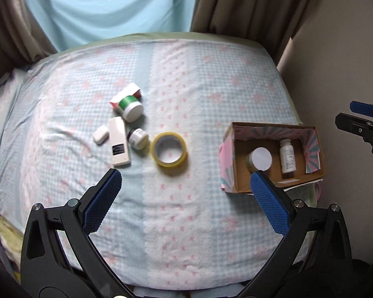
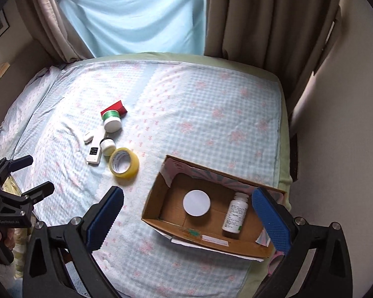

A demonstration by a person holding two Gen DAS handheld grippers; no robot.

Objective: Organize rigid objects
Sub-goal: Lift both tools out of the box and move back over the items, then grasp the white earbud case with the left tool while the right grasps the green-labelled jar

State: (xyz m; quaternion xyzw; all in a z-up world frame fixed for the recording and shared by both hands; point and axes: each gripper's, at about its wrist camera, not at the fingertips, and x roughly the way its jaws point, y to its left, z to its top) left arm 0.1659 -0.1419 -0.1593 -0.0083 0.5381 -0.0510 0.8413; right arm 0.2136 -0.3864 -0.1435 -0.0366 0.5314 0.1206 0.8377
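Both tools spread, empty: left tool (image 1: 186, 186), right tool (image 2: 187, 204). Open brown cardboard box (image 2: 156, 219) positioned on checked bed (image 1: 186, 74) for collecting; yellow tape roll (image 1: 169, 152) left outside.

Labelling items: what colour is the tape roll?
Translucent yellow tape roll; clearest in the right wrist view.

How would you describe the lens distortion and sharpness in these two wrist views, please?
Left wrist view: strong fisheye bowing curves the bed edges, dark vignette fills the corners, and the tape roll is slightly soft. Right wrist view: the same bowing, the cardboard box reads fairly sharp, and daylight through the blue curtain gives soft, weak shadows.
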